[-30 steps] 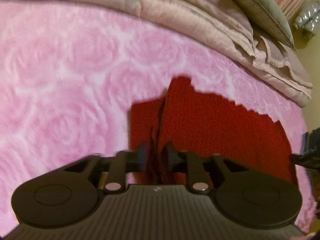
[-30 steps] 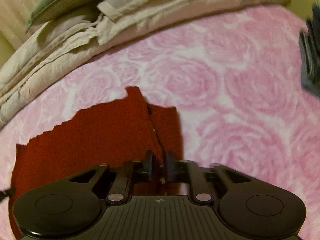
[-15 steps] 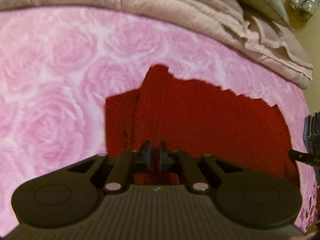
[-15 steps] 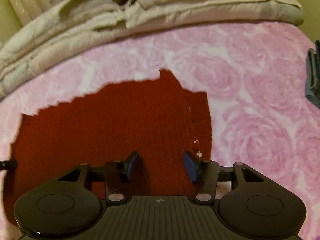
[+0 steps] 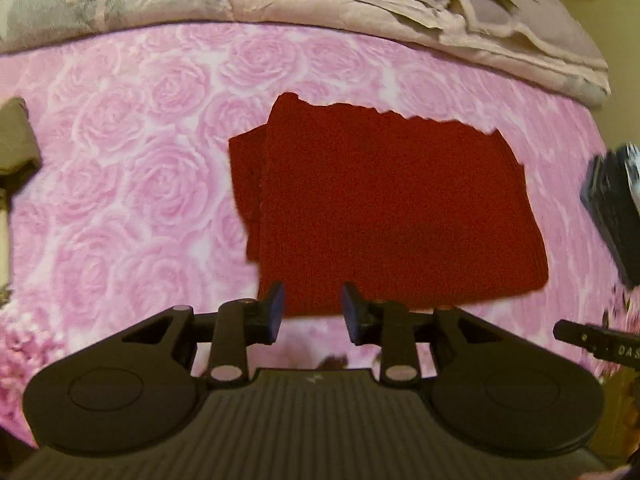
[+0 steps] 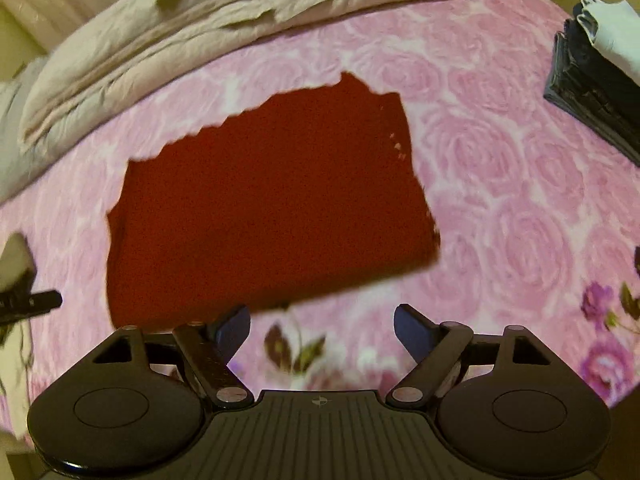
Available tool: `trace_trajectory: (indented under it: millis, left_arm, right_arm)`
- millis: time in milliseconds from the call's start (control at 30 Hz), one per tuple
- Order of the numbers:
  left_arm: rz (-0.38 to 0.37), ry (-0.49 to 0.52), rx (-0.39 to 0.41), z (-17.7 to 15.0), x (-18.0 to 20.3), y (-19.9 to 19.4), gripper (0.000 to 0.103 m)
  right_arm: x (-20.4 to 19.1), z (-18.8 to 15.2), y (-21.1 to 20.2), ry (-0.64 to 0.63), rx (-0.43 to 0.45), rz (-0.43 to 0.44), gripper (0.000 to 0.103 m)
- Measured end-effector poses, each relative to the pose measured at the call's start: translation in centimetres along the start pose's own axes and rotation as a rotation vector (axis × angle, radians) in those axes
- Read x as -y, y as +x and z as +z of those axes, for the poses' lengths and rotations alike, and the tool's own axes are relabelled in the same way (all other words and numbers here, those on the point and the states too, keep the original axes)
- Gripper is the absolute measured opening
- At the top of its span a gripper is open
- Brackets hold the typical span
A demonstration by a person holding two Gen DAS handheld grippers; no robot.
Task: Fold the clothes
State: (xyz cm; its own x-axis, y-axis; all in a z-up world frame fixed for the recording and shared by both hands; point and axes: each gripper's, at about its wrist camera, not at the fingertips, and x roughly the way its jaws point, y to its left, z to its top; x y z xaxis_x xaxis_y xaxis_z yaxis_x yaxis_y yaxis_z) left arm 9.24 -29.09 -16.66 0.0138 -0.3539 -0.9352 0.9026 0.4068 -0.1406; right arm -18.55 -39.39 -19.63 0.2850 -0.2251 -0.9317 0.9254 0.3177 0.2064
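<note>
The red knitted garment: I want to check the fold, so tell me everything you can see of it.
The dark red knitted garment lies flat, folded into a rough rectangle, on the pink rose-patterned blanket. Its far edge is jagged; at its left side a lower layer sticks out past the top one. Small pale specks show near its right edge. Neither the left tool nor the right tool holds it: both are open at its near edge.

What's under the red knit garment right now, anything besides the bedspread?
The red knit garment lies flat on the pink rose bedspread. Its own lower layer pokes out along one side. Anything beneath the middle is covered.
</note>
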Motion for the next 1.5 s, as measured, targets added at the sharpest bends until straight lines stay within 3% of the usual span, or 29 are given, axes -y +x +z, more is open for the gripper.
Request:
trace_trajectory:
  millis: [167, 233, 600, 1133, 1300, 1500]
  left_arm:
    - [0.032, 0.014, 0.043, -1.5, 1.3, -4.6, 0.031]
    - [0.048, 0.025, 0.069, -2.0, 2.0, -6.2, 0.032]
    - [0.117, 0.023, 0.184, -6.5, 7.6, -12.5, 0.037]
    - [0.147, -0.064, 0.208, -13.8, 13.1, -14.4, 0.038]
    - [0.144, -0.095, 0.217, -13.9, 11.8, -14.4, 0.038]
    - [0.130, -0.105, 0.226, -11.7, 9.5, -13.6, 0.038]
  right_arm:
    - [-1.9, -1.7, -3.2, -0.067, -0.018, -0.028, 0.084]
    - [-2.4, -1.9, -4.4, -0.090, 0.000, -0.023, 0.092]
    - [-0.8, -4.4, -10.3, -0.190, 0.070, 0.061, 0.092]
    - [8.1, -7.8, -13.7, -0.215, 0.049, 0.076, 0.092]
    - [9.9, -7.6, -13.9, -0.187, 0.054, 0.076, 0.092]
    - [11.8, -6.3, -13.1, -0.109, 0.059, 0.047, 0.092]
